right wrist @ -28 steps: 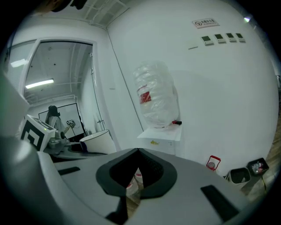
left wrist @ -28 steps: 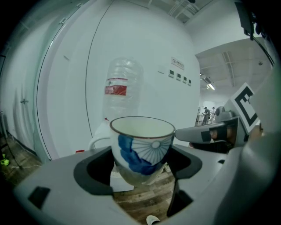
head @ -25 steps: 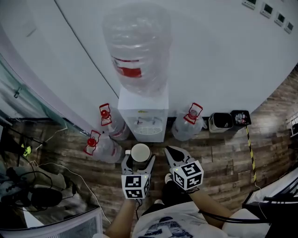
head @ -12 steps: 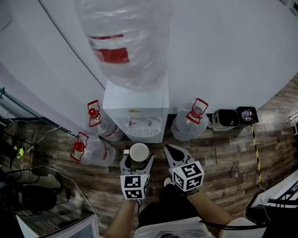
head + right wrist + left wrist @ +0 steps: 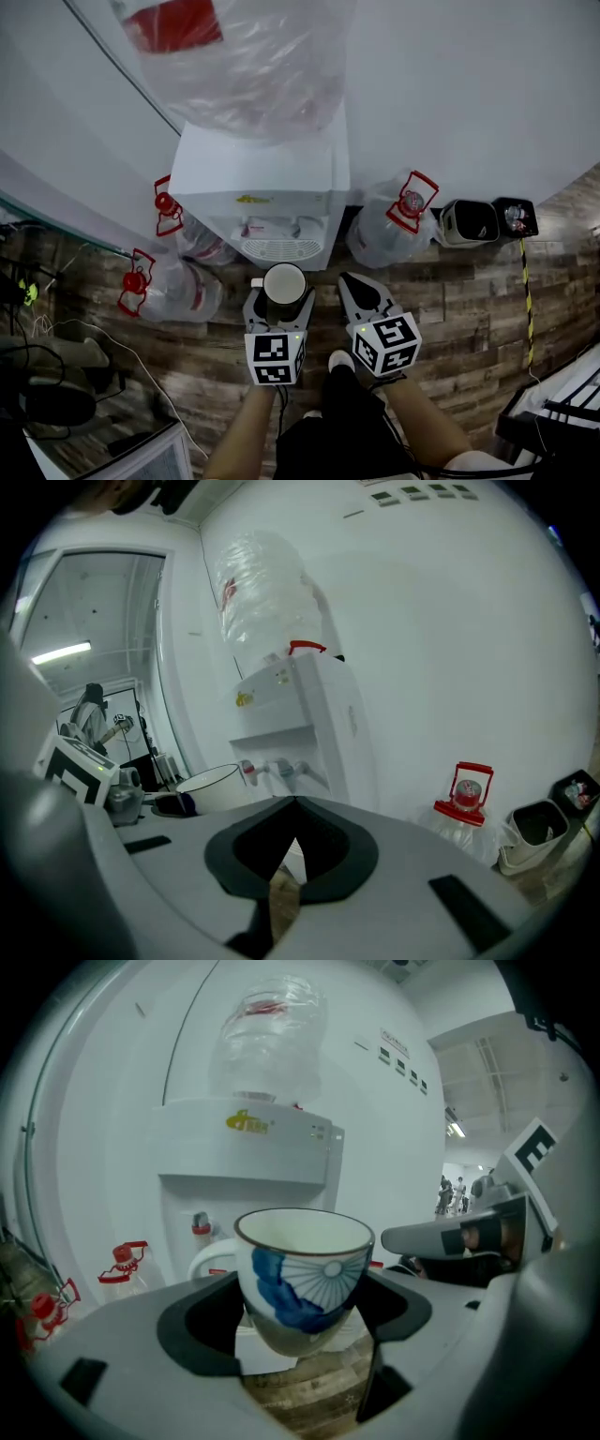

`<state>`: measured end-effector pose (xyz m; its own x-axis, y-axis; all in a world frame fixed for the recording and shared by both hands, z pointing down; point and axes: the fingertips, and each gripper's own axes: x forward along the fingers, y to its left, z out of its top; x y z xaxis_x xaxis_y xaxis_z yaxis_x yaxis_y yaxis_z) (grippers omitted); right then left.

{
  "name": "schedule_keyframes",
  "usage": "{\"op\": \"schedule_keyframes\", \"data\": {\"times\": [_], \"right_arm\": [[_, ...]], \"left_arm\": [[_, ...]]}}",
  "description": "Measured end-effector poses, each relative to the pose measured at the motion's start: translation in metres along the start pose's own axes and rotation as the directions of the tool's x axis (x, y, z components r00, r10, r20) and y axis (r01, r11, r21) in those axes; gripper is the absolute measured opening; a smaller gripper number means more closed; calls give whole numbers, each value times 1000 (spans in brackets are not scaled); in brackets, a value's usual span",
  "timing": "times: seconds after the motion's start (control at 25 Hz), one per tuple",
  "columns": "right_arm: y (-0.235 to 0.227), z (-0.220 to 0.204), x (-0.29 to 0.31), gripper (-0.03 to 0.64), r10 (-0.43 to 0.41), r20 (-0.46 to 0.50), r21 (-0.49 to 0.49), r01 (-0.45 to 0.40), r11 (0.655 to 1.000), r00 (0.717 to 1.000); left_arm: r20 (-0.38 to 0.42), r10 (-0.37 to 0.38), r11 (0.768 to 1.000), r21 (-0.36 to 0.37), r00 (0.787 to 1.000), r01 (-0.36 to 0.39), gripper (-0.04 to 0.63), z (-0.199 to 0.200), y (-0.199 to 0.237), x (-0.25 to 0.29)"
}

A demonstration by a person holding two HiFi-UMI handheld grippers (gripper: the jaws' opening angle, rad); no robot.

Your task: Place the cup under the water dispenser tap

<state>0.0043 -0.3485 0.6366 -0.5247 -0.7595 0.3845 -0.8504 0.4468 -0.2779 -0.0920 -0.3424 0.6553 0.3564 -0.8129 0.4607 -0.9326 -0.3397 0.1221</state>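
You're pinching the upright white-and-blue ceramic cup (image 5: 305,1274) in your left gripper (image 5: 281,302); the white water dispenser's taps (image 5: 277,228) are sitting straight ahead, near. Right gripper (image 5: 361,289) is hanging pressed together, empty.

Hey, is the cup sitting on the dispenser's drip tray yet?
No, the cup is clamped in the left gripper, held above the floor just short of the drip tray of the water dispenser.

The left gripper (image 5: 302,1318) has its jaws closed on a white cup (image 5: 305,1274) with a blue pattern, upright, handle pointing left. Behind stands the water dispenser (image 5: 248,1157), a clear bottle (image 5: 267,1044) on top, its red tap (image 5: 200,1225) beside the cup's rim.
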Motion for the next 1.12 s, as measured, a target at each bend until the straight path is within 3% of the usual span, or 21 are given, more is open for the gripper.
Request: {"op": "schedule_keyframes", "data": {"times": [0.44,1.12], "right_arm": [[-35,-43,51,20,-3,8,-19,3,1000,1000],[-46,-83,88,20,13,-27,-32,-13,999,1000]], "left_arm": [[3,23,1000,9,1000,-23,416,-39,19,68],[7,65,998,0,998,-65,416,-69,44,143]]}}
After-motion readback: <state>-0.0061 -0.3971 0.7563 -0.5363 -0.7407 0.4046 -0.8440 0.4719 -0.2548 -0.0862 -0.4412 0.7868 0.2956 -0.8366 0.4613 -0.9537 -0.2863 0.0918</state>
